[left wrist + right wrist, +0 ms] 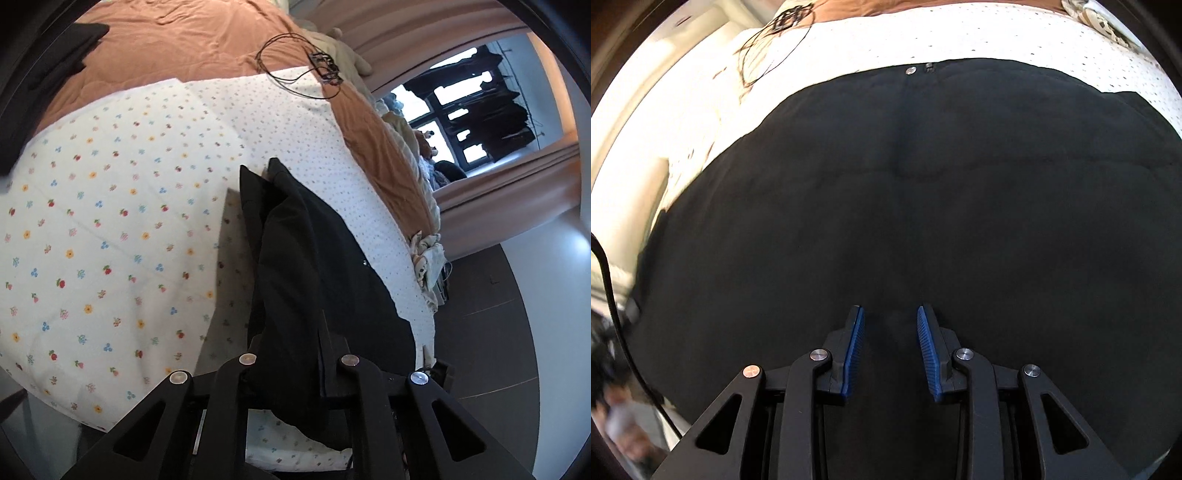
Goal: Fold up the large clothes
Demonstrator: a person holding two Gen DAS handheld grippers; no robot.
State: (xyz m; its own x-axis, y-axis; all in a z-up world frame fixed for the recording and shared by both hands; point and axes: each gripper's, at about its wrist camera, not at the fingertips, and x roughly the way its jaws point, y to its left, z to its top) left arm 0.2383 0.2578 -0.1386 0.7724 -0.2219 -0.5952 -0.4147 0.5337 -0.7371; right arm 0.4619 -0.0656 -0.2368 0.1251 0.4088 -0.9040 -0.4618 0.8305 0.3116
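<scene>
My left tongs (286, 354) are clenched on a fold of the black garment (295, 236). The cloth is bunched between the two fingers and hangs down from them over the bed. From this side the garment runs away from my tongs as a long dark strip across the flowered sheet (110, 221). Beyond the sheet lies an orange blanket (177, 40), and on its edge is a thin black cable (291, 74).

My right tongs (890, 347) are released. Their blue pads (855, 350) stand apart, with only cloth seen below them, and I cannot tell if the tips touch it. Here the garment (923, 192) lies spread flat and wide on the bed. Its far edge carries a small metal button (911, 70). Behind that edge the white dotted sheet (960, 33) shows.
</scene>
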